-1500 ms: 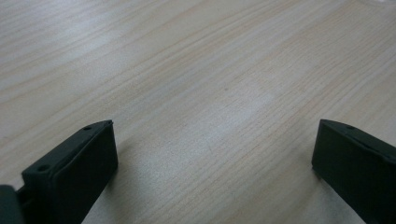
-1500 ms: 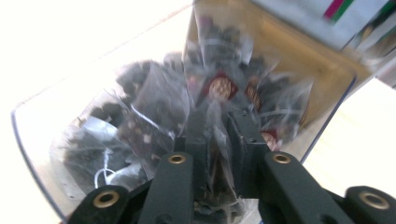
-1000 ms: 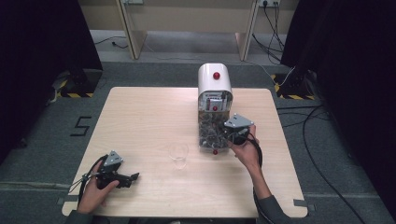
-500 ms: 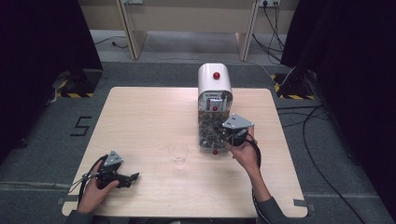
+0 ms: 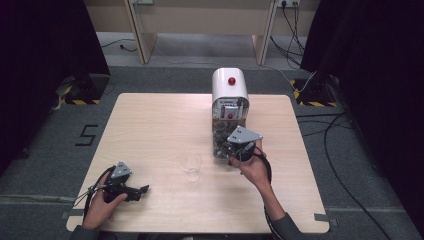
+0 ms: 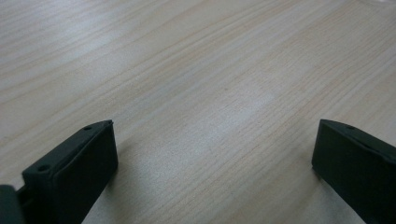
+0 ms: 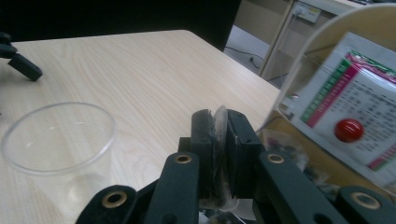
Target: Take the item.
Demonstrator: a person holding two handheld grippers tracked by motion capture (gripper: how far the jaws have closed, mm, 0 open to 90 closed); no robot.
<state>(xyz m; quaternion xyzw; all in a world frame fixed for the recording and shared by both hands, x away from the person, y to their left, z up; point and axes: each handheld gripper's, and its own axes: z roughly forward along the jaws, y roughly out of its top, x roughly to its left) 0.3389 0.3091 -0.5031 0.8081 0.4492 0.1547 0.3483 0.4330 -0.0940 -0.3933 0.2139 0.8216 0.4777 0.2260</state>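
A dispenser [image 5: 230, 92] with a white domed top, a red button and a clear body holding small packets stands at the table's far middle; in the right gripper view the dispenser [image 7: 355, 107] is close on the right. My right gripper [image 5: 229, 150] is at its front base, shut on a thin clear packet [image 7: 221, 111] pinched between the pads of my right gripper [image 7: 219, 123]. A clear plastic cup [image 5: 191, 165] stands upright left of it, and this cup [image 7: 56, 135] looks empty. My left gripper [image 5: 144, 190] rests near the front left corner, and my left gripper [image 6: 215, 125] is open over bare wood.
The wooden table [image 5: 150, 125] has free room across its left half and front right. Cables [image 5: 345, 165] run over the floor on the right, and wooden furniture legs [image 5: 140, 30] stand beyond the far edge. My left gripper [image 7: 18, 60] also appears far off in the right gripper view.
My right gripper has shifted a little to the left along the dispenser's front, still shut. The left hand, the cup and the dispenser have not moved.
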